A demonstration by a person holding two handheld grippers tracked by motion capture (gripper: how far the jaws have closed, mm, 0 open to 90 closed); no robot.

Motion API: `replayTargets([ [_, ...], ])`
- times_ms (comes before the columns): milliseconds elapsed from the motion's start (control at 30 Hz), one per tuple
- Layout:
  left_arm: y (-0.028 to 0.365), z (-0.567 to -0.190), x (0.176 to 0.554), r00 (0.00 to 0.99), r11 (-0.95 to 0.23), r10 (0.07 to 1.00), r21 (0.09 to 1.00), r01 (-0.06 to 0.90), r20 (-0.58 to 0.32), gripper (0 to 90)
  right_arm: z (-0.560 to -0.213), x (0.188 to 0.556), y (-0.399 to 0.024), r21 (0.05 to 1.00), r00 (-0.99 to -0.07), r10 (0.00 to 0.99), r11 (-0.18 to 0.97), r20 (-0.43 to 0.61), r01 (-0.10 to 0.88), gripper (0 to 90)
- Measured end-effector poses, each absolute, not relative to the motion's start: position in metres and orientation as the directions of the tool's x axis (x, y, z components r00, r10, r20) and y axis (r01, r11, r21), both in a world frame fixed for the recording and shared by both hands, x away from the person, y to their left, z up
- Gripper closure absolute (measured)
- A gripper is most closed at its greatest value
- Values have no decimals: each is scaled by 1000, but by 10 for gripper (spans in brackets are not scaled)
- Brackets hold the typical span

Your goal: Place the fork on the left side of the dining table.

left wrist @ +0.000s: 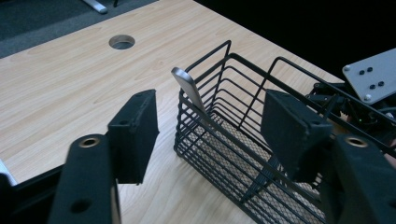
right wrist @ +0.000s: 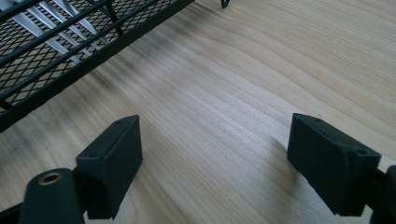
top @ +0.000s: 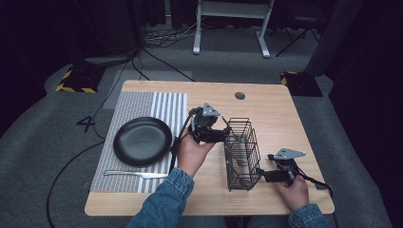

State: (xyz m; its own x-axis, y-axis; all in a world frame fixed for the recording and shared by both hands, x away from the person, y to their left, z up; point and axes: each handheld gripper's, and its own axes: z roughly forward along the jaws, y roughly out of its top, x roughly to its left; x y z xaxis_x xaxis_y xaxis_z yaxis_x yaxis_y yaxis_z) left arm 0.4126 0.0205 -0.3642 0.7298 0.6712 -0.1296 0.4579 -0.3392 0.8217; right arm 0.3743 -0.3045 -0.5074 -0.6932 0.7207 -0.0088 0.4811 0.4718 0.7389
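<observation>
1. The wire basket (top: pixel 242 154) stands upright on the counter (top: pixel 280 109), right of centre. A piece of cutlery (left wrist: pixel 189 87) leans inside it, its flat handle end poking above the rim at the corner nearest the left gripper. From the basket, the black plate (top: pixel 142 141) lies at about 9 o'clock on the striped mat (top: pixel 142 102), and a knife (top: pixel 135 174) lies at about 8 o'clock on the same mat.

2. The left gripper (top: pixel 223 134) hovers at the basket's left rim with its jaws apart and nothing between the pads; in the left gripper view one pad sits outside the basket and the other over it. Risk: a careless pull away likely snags a wire and tips or drags the light basket.

3. The leaning cutlery looks loosely propped. A knock on the rim could probably make it slide or rattle flat, or fall out if the basket topples.

4. The right gripper (top: pixel 266 175) rests low beside the basket's near right corner at about 4 o'clock, jaws wide apart over bare wood, gripping nothing. So the basket seems unsteadied; any sideways push from the left could shove it into this gripper.

5. The knife remains on the mat; reaching across could brush the plate.
</observation>
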Motion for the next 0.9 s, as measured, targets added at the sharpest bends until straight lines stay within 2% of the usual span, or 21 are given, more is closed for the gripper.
replayTargets([
  [267, 21, -371, 427, 708, -279, 680, 825, 492, -192, 507, -507, 374, -304, 739, -694, 720, 472, -8, 480, 184],
  [367, 20, -373, 429, 707, -271, 678, 825, 496, -203, 611, -507, 374, -304, 739, -695, 719, 473, -7, 481, 185],
  [400, 20, -373, 429, 709, -271, 675, 826, 495, -203, 611, -507, 374, -304, 739, -695, 719, 473, -7, 481, 185],
  [500, 19, -373, 428, 716, -284, 672, 827, 486, -189, 688, -507, 374, -304, 739, -696, 718, 473, -8, 480, 185],
  [533, 18, -372, 428, 719, -292, 671, 826, 482, -182, 738, -507, 374, -304, 739, -697, 717, 474, -8, 479, 186],
  [900, 19, -370, 430, 720, -276, 660, 822, 498, -214, 796, -507, 374, -304, 739, -699, 716, 475, -9, 477, 187],
])
